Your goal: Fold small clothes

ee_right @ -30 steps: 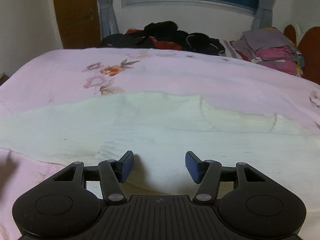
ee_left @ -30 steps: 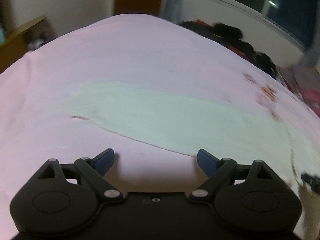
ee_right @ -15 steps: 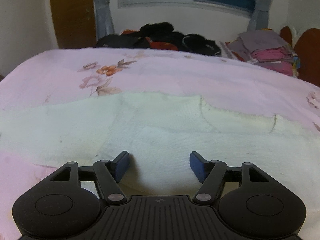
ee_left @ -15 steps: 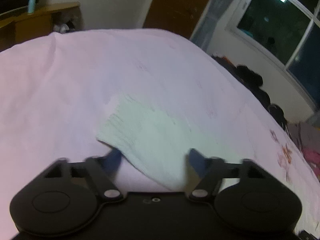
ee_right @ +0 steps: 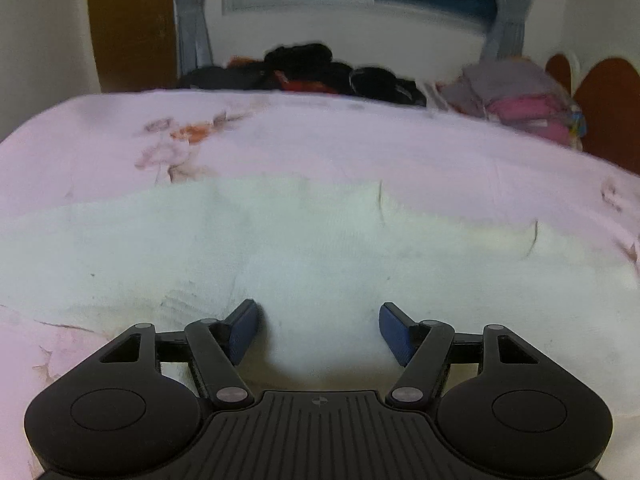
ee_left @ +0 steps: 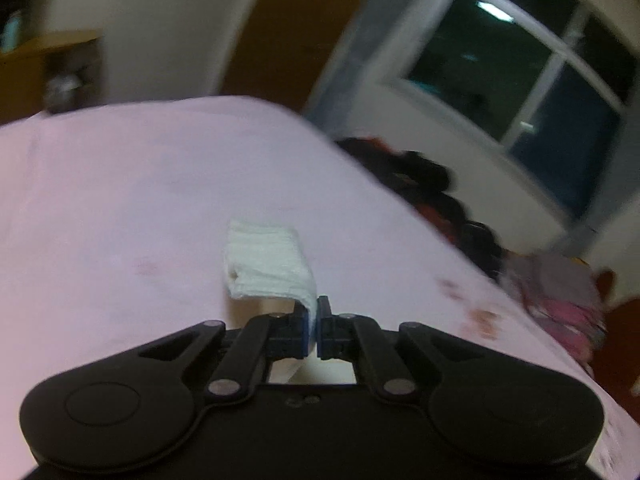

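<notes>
Your left gripper (ee_left: 316, 322) pinches the pale white knit garment's (ee_left: 268, 264) end off the pink bed (ee_left: 120, 200), right gripper (ee_right: 318, 330) apart over it; next, carry that end across.

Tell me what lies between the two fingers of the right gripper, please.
In the right wrist view, the right gripper is open, and between its fingers lies only the white garment, spread flat on the pink bedsheet. The pads do not press on it.
</notes>
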`<state>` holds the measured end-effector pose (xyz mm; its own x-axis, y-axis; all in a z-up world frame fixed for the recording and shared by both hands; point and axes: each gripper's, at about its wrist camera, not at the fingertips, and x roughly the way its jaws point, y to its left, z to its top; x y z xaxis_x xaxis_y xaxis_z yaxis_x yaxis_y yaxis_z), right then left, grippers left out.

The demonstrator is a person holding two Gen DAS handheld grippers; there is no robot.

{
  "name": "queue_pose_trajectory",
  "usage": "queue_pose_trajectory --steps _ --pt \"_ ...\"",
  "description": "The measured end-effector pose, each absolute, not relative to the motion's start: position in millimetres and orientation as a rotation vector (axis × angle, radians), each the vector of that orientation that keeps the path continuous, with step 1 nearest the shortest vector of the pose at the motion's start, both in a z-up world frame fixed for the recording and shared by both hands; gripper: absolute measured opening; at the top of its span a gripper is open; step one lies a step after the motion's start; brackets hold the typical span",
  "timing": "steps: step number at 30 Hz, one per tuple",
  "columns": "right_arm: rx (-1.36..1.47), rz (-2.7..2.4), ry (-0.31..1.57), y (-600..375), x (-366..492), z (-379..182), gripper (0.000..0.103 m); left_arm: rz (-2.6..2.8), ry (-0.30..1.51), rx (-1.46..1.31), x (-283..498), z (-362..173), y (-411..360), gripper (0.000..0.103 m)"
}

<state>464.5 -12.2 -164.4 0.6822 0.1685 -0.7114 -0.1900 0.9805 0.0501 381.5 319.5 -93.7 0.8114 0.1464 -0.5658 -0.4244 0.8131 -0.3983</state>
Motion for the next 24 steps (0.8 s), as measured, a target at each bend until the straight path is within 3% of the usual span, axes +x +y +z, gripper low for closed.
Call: queue_pose_trajectory --steps 8,17,19,20,22,23,24 --pt "0.11 0.171 0.744 -73 444 -140 0.066 -0.022 0.556 -0.44 423 -59 173 0.003" --pt "0.176 0.06 0.754 -177 410 -124 0.066 -0.271 0.715 -0.299 455 -111 6 0.005" --pt "0.181 0.047 0.761 -193 405 -123 0.067 -0.295 0.763 -0.226 456 -130 -19 0.01" --pt "0.187 0.045 0.762 -200 401 -123 0.067 -0.303 0.785 -0.198 456 -137 -27 0.019" --pt "0.194 0.04 0.762 -208 398 -123 0.067 -0.317 0.829 -0.154 459 -148 -34 0.028" --pt "0.201 0.045 0.762 -211 397 -122 0.067 -0.318 0.844 -0.144 461 -148 -32 0.037" --pt "0.207 0.049 0.763 -212 397 -122 0.067 -0.316 0.852 -0.142 458 -149 -31 0.054"
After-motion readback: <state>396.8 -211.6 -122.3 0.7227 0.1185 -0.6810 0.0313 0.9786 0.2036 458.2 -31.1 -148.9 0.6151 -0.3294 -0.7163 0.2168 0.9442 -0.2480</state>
